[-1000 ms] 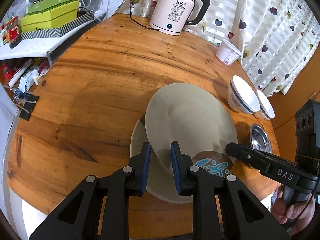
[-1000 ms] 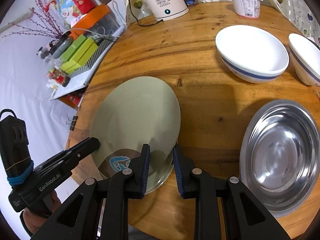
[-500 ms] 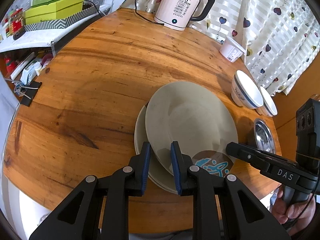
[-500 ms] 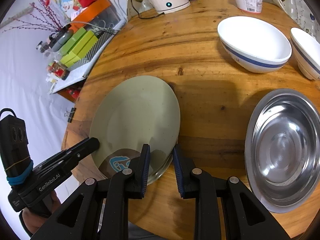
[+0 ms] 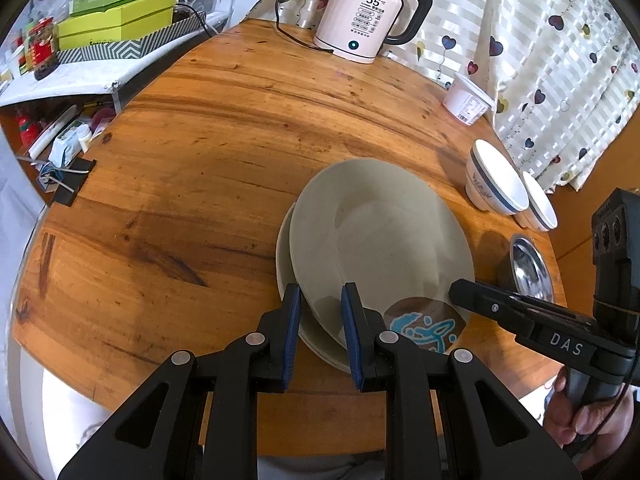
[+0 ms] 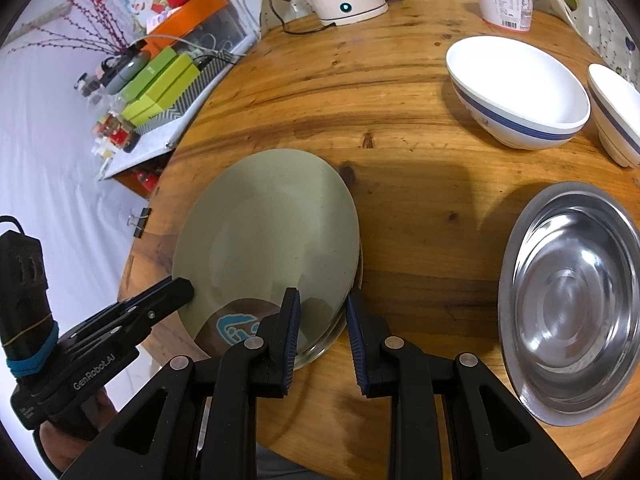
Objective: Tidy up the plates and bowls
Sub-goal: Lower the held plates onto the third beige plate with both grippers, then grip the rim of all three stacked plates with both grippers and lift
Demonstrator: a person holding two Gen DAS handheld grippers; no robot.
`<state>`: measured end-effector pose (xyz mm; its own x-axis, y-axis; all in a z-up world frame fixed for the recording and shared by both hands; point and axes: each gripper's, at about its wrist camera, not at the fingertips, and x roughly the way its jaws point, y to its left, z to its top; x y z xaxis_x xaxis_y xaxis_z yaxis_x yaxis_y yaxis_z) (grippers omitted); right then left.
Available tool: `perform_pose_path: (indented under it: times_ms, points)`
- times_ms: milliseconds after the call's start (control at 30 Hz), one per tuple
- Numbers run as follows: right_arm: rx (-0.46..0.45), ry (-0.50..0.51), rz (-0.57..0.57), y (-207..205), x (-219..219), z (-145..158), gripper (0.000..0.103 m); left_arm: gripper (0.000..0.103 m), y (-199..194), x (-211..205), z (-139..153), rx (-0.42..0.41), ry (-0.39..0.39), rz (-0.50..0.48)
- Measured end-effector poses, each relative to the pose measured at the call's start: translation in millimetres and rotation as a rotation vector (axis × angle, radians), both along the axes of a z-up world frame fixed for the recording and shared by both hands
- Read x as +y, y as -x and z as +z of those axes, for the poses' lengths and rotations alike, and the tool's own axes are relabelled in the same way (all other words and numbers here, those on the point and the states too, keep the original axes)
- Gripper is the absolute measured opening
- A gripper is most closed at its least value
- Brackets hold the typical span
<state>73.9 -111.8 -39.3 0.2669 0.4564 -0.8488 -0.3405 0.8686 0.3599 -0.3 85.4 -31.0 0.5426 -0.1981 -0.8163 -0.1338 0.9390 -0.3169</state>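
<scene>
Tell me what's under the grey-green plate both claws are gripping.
A second plate of similar colour on the wooden table, only its edge showing beside the top plate. The rest is covered.

left wrist: steep down, close | right: same | shared: plate (image 5: 380, 236)

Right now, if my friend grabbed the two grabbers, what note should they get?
Left gripper: shut on the near-left rim of the top plate.
Right gripper: shut on its right rim.
The top plate hangs tilted over the lower plate, almost lined up.
Left to do: lower it, let go, then stack the two white bowls and put away the steel bowl.
</scene>
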Motion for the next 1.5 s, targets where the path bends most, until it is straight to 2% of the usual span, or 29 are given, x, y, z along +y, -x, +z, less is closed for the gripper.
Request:
perform_pose_path:
  times_ms: [600, 833, 933, 1000, 1067, 1500]
  points:
    - [-0.026, 0.023, 0.024, 1, 6, 1, 0.026, 0.022, 5, -1, 1, -0.004, -0.019, 0.018]
    - [-0.091, 0.032, 0.006, -7, 4, 9, 0.026, 0.022, -3, 11, 0, -0.015, -0.001, 0.039]
    - [-0.093, 0.041, 0.006, -12, 4, 7, 0.026, 0.022, -9, 11, -2, -0.014, 0.008, 0.034]
    - [-0.096, 0.047, 0.008, -13, 4, 6, 0.026, 0.022, -12, 12, -2, -0.019, 0.011, 0.031]
    - [-0.097, 0.046, 0.018, -11, 5, 5, 0.019, 0.022, -13, 11, -1, -0.02, 0.01, 0.027]
    - [-0.107, 0.06, 0.029, -6, 8, 6, 0.018, 0.022, -12, 9, -1, -0.017, -0.009, 0.028]
